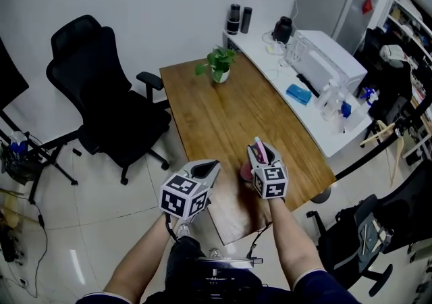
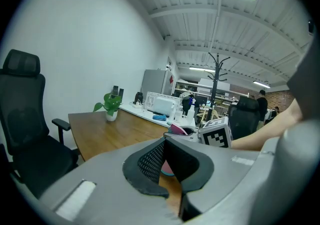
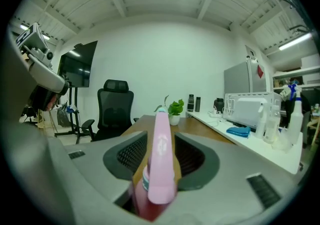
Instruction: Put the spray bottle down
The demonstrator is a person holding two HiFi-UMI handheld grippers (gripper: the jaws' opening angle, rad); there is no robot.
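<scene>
Your R gripper (image 1: pixel 262 153) has its jaws apart w/ the spray bottle (image 3: pixel 161 169) standing upright btwn them, pink head up. There's a gap on each side, so the pads aren't pressing on it. The bottle's red body sits at the near end of the wooden table (image 1: pixel 223 113). Your L gripper (image 1: pixel 208 169) is just beside it, tips together, nothing in them.

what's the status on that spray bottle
Left gripper shut, empty. Right gripper open, bottle upright between its fingers, not pinched. Near end of table, nothing in the way.
</scene>
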